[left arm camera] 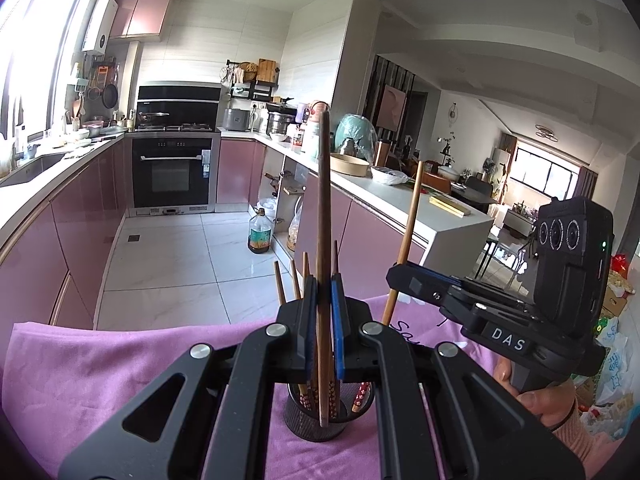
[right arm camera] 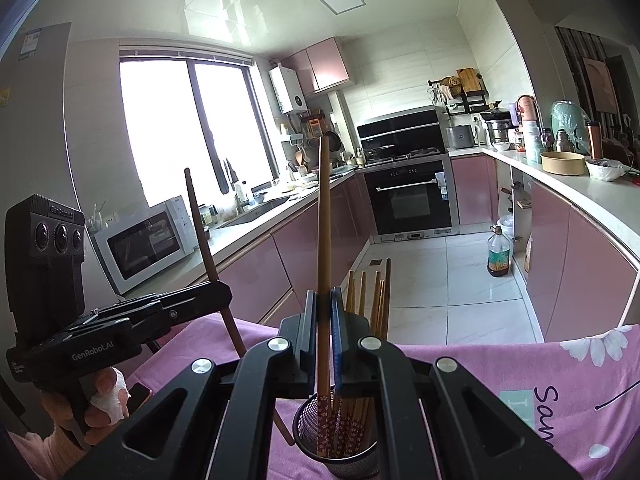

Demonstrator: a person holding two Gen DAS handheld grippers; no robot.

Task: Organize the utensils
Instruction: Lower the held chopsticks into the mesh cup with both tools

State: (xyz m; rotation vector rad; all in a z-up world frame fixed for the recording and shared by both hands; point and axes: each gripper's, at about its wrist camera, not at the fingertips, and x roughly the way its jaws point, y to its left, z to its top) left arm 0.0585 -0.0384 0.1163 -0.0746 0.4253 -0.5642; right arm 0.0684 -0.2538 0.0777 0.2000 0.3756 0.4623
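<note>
Two claws, each clenched on one chopstick, hang over a black mesh holder (right arm camera: 336,432) standing on a desk draped in pink cloth (left arm camera: 120,360). The left claw (left arm camera: 323,320) grips a dark brown chopstick (left arm camera: 323,208) between its blue-padded fingers, nearly upright, its lower tip just outside the near wall of the holder in the left wrist view. The right claw (right arm camera: 324,328) pinches a lighter wooden chopstick (right arm camera: 323,220), also upright, its flower-patterned lower end already inside the holder's rim. About half a dozen more chopsticks (right arm camera: 376,304) stand in the holder, their patterned ends down and plain ends leaning away from the cameras; the exact count cannot be told behind the claws. The cloth carries white daisy prints and dark lettering on its right side.

Past the desk edge lies a white-tiled floor (left arm camera: 168,256) with one bottle of oil (left arm camera: 259,231) beside open lower shelving. Pink cabinets line both sides of the kitchen. One white microwave (right arm camera: 144,240) sits on the counter under a large bright window, a sink further along. At the far wall, one black built-in oven (left arm camera: 173,172) sits under a hob and a black hood. The right-hand counter holds pots, jars, a round beige basin (left arm camera: 349,164) and a rice cooker.
</note>
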